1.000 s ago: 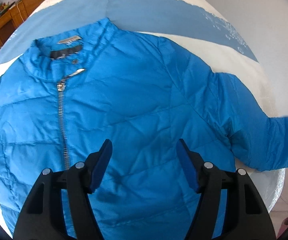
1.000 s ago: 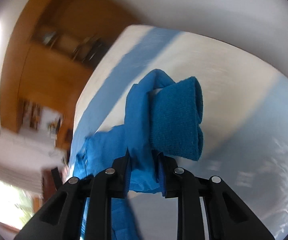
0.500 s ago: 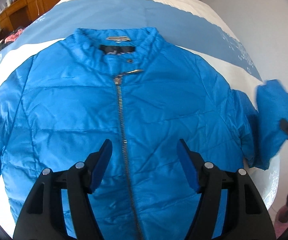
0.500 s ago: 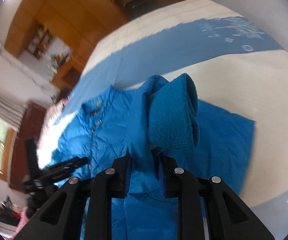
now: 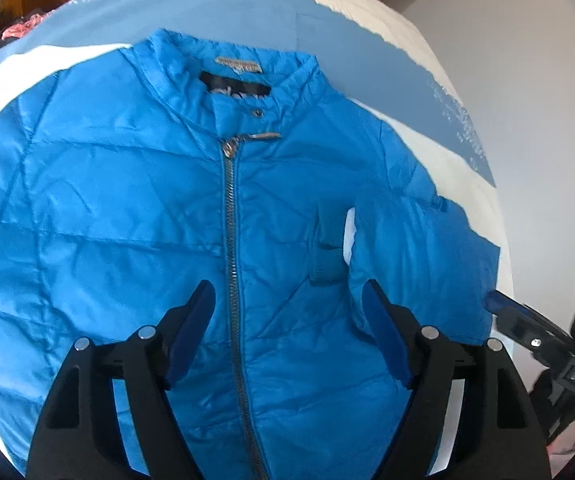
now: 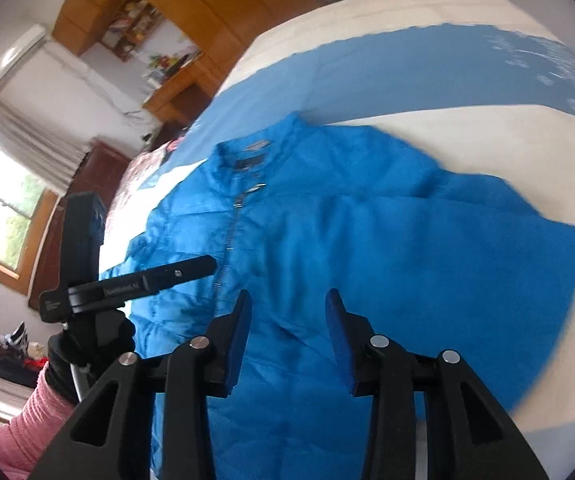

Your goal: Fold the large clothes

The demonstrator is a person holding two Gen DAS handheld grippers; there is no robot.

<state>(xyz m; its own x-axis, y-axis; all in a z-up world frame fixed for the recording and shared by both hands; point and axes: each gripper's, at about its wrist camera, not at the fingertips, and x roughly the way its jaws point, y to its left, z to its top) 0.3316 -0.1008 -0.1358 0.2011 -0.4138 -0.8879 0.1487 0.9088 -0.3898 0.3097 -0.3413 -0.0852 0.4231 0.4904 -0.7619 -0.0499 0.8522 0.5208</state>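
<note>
A bright blue padded jacket (image 5: 127, 216) lies front up and zipped on the bed, collar at the far end. Its right sleeve (image 5: 419, 256) is folded in over the chest, the knit cuff (image 5: 327, 248) lying beside the zipper (image 5: 229, 216). My left gripper (image 5: 287, 308) is open and empty above the jacket's lower front. My right gripper (image 6: 287, 312) is open and empty above the folded sleeve (image 6: 447, 264); its finger also shows at the right edge of the left wrist view (image 5: 527, 320). The jacket's left sleeve runs out of view.
The bed (image 5: 467, 184) has a cream and blue cover; its right edge is close to the jacket. Wooden cabinets (image 6: 191, 20), a desk (image 6: 175, 84) and a window (image 6: 3, 208) stand beyond the bed's far side. The left gripper also shows in the right wrist view (image 6: 139, 284).
My right gripper carried the sleeve over the jacket's chest, opened and let it go. The left gripper's view shifted to centre on the zipper.
</note>
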